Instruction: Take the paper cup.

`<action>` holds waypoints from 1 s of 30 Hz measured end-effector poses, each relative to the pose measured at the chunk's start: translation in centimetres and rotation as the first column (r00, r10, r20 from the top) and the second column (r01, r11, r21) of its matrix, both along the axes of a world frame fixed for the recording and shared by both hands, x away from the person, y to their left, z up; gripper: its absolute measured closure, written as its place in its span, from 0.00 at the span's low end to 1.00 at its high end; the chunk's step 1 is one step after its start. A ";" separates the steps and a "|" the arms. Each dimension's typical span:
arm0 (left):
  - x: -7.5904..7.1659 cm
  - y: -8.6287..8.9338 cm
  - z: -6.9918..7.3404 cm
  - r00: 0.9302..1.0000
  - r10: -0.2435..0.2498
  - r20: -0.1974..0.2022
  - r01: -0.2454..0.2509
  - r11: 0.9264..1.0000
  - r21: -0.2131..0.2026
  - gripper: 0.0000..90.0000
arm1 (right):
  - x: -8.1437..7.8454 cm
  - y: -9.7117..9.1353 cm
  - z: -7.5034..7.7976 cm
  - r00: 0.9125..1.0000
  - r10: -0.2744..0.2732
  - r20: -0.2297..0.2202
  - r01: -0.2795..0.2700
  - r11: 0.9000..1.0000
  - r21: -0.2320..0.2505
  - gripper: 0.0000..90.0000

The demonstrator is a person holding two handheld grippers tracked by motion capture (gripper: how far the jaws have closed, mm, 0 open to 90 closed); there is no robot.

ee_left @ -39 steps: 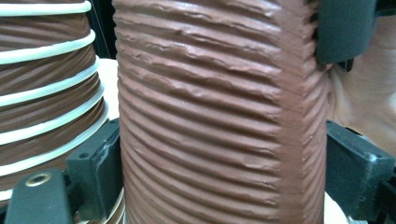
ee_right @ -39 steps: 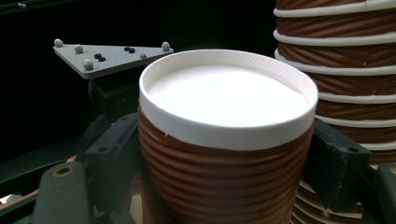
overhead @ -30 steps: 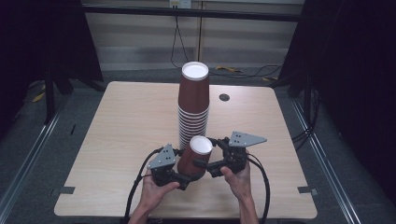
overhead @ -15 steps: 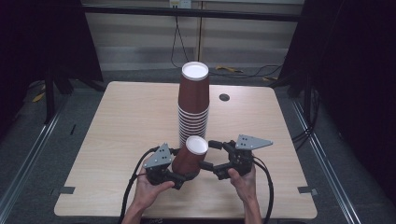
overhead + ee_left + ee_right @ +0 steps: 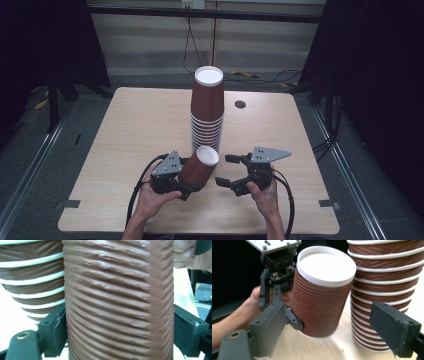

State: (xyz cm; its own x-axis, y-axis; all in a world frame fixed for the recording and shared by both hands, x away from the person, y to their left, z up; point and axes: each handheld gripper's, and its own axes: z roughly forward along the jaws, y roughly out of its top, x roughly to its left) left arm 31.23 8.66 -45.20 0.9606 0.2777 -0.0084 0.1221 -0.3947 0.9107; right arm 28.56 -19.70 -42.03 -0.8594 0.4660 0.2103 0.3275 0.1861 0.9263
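Observation:
A tall stack of ribbed brown paper cups [image 5: 206, 112] stands upside down at the table's middle. Just in front of it my left gripper [image 5: 186, 184] is shut on a single brown cup [image 5: 200, 167], which leans with its white flat end up. In the left gripper view the cup [image 5: 117, 302] sits clamped between both jaws, with the stack [image 5: 32, 282] behind it. My right gripper [image 5: 224, 170] stands open just right of the cup, apart from it. In the right gripper view the cup [image 5: 322, 290] and the stack [image 5: 384, 290] lie ahead of its spread jaws.
The light wooden table [image 5: 125, 130] has a small dark hole [image 5: 240, 104] behind the stack at the right. Black cables trail from both grippers toward the near edge. Dark frames and floor surround the table.
The right gripper has drawn back to the right, away from the single cup. The left gripper has kept its hold and shifted the cup slightly toward the near edge.

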 end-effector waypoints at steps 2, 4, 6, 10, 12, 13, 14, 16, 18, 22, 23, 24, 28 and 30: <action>0.0 -0.1 0.2 1.000 -0.001 0.006 0.001 1.000 0.030 0.16 | 0.1 0.0 0.0 1.000 0.000 -0.005 0.000 1.000 -0.012 0.15; 0.0 -0.1 0.4 1.000 -0.012 0.009 0.012 0.999 0.047 0.16 | 0.1 0.1 0.0 1.000 0.001 -0.010 -0.001 1.000 -0.020 0.15; 0.0 -0.1 0.6 1.000 -0.014 0.010 0.013 0.999 0.045 0.16 | 0.2 0.1 -0.1 1.000 0.010 -0.012 -0.010 1.000 -0.029 0.15; 0.1 -0.2 0.7 1.000 -0.025 0.004 0.025 0.997 0.067 0.16 | 0.3 0.2 -0.2 0.999 0.022 -0.028 -0.023 0.998 -0.054 0.17; 0.1 -0.3 0.7 0.999 -0.032 0.011 0.031 0.995 0.097 0.16 | 0.4 0.3 -0.2 0.999 0.027 -0.030 -0.029 0.997 -0.065 0.17; 0.1 -0.3 0.8 0.999 -0.032 0.013 0.031 0.994 0.108 0.16 | 0.4 0.4 -0.2 0.999 0.027 -0.030 -0.028 0.997 -0.066 0.17; 0.1 -0.3 0.8 0.999 -0.042 0.011 0.040 0.993 0.112 0.16 | 0.4 0.4 -0.2 0.999 0.028 -0.030 -0.030 0.997 -0.075 0.17; 0.1 -0.3 0.7 0.999 -0.053 0.008 0.052 0.992 0.114 0.16 | 0.4 0.6 -0.3 0.999 0.027 -0.036 -0.030 0.995 -0.090 0.17; 0.1 -0.4 0.8 0.998 -0.058 0.012 0.056 0.989 0.138 0.16 | 0.5 0.6 -0.4 0.999 0.035 -0.039 -0.038 0.994 -0.100 0.17; 0.3 -0.4 1.0 0.997 -0.082 0.012 0.080 0.984 0.160 0.16 | 0.5 0.6 -0.2 0.998 0.043 -0.038 -0.047 0.992 -0.120 0.17; 0.4 -0.5 1.0 0.996 -0.092 0.009 0.089 0.983 0.161 0.16 | 0.5 0.6 -0.1 0.999 0.039 -0.032 -0.043 0.991 -0.127 0.17; 0.4 -0.5 1.0 0.996 -0.094 0.007 0.092 0.982 0.163 0.16 | 0.5 0.6 -0.1 0.998 0.043 -0.035 -0.047 0.991 -0.125 0.17; 0.8 -0.6 0.8 0.995 -0.097 0.009 0.093 0.971 0.218 0.16 | 0.4 0.6 -0.1 0.997 0.060 -0.042 -0.065 0.987 -0.146 0.20; 0.9 -0.6 1.0 0.995 -0.104 0.005 0.101 0.969 0.226 0.16 | 0.4 0.6 -0.1 0.997 0.058 -0.044 -0.064 0.984 -0.168 0.20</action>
